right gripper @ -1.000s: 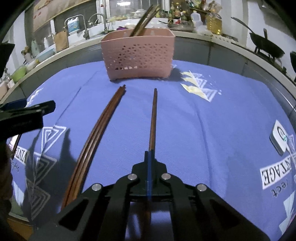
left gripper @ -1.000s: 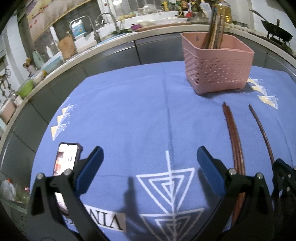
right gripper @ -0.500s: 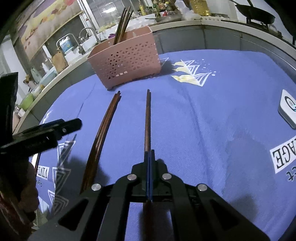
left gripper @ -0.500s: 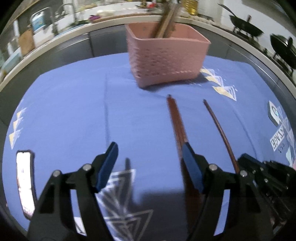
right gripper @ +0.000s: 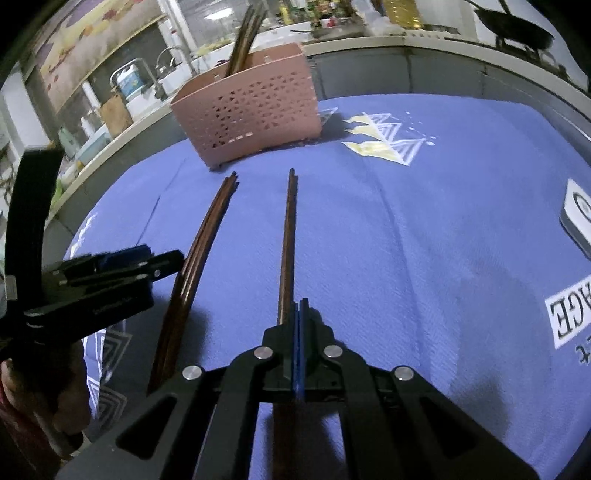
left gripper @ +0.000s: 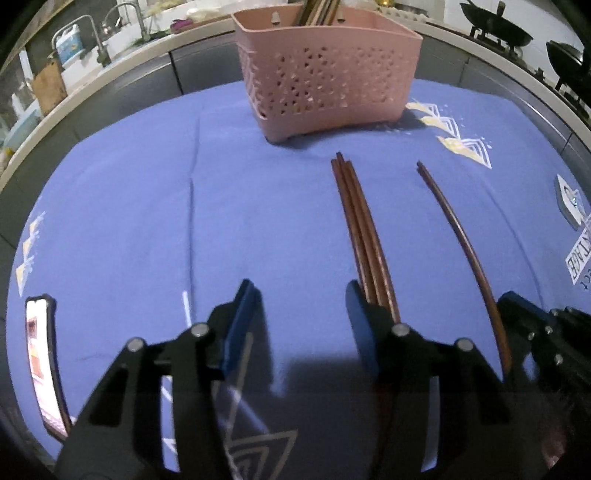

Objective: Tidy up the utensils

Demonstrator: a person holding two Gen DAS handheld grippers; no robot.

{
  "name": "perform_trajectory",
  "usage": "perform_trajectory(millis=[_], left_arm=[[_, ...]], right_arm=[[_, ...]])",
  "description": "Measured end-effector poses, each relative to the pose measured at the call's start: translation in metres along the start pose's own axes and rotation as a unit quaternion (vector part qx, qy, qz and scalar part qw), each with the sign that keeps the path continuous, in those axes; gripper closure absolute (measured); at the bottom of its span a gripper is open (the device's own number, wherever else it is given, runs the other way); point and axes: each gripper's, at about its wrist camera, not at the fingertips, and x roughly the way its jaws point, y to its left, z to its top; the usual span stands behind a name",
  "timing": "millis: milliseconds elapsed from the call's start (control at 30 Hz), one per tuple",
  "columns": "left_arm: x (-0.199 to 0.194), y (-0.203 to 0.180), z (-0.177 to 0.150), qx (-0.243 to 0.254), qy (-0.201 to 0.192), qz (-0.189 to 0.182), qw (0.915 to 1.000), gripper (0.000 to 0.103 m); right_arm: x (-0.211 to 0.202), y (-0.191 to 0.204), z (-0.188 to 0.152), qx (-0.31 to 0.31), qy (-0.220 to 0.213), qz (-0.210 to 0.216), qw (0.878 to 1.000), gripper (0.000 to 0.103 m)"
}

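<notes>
A pink perforated basket with several chopsticks standing in it sits at the far side of the blue cloth; it also shows in the right wrist view. A bundle of dark brown chopsticks lies on the cloth, just right of my open left gripper; its right finger touches or nearly touches the bundle. The bundle shows in the right wrist view too. My right gripper is shut on a separate pair of chopsticks, held low over the cloth and pointing at the basket.
A phone lies at the left near edge of the cloth. A white device lies at the right. A raised counter rim with a sink and bottles runs behind the cloth. A wok stands at the back right.
My left gripper has swung right toward the chopstick bundle and its jaws have narrowed. My right gripper has lifted and tilted its pair slightly; the basket looks closer in both views.
</notes>
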Motion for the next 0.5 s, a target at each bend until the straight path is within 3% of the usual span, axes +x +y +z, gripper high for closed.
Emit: perform_trajectory(millis=[233, 400, 500], left_arm=[[-0.008, 0.014, 0.000, -0.031, 0.008, -0.031, 0.9990, 0.053], [-0.008, 0.002, -0.003, -0.010, 0.011, -0.041, 0.9990, 0.053], [-0.007, 0.002, -0.007, -0.009, 0.004, -0.031, 0.9995, 0.051]], right_arm=[[-0.007, 0.014, 0.007, -0.024, -0.018, 0.000, 1.000, 0.102], [0.003, 0.022, 0.005, -0.034, -0.002, 0.005, 0.999, 0.102], [0.002, 0.026, 0.003, -0.055, -0.012, -0.023, 0.998, 0.102]])
